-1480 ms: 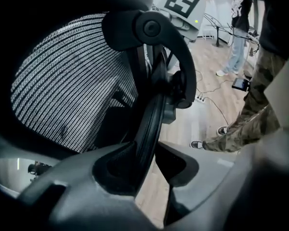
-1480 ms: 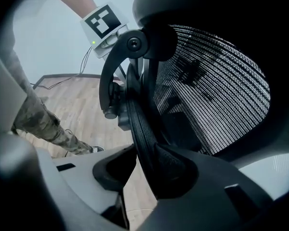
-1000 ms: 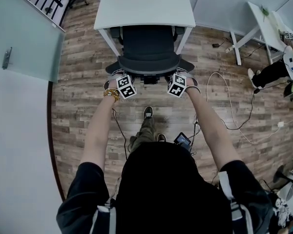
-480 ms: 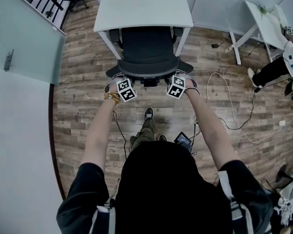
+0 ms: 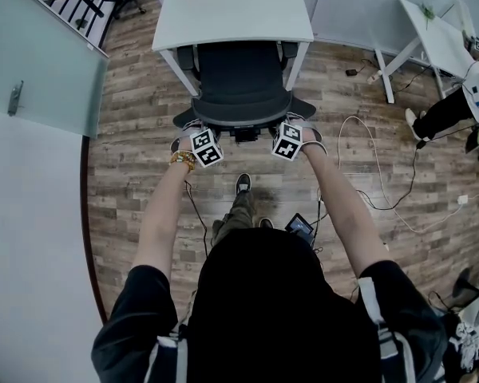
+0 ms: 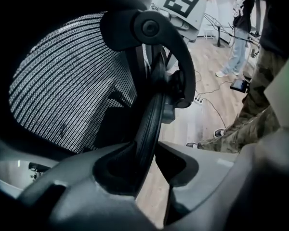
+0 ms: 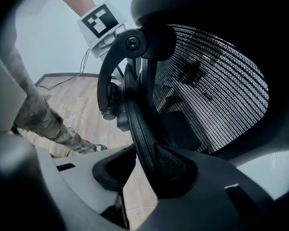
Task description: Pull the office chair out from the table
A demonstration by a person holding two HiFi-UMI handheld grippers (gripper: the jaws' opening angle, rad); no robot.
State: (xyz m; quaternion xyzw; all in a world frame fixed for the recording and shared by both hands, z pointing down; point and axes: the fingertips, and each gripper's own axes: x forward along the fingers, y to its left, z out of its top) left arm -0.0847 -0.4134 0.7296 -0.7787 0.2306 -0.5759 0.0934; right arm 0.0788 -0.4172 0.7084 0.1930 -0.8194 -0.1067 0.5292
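Hardly shifted since a second ago, it seems, the office chair stands tucked at the worktop straight ahead, with left gripper and right gripper clamping its backrest edges, so the pull runs back toward the person.

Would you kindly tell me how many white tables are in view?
2: the table beyond the office chair, and a second table at upper right; others may be hidden.

Head view evenly bright; both gripper views darken at warped edges, the office chair rim blurred close up.
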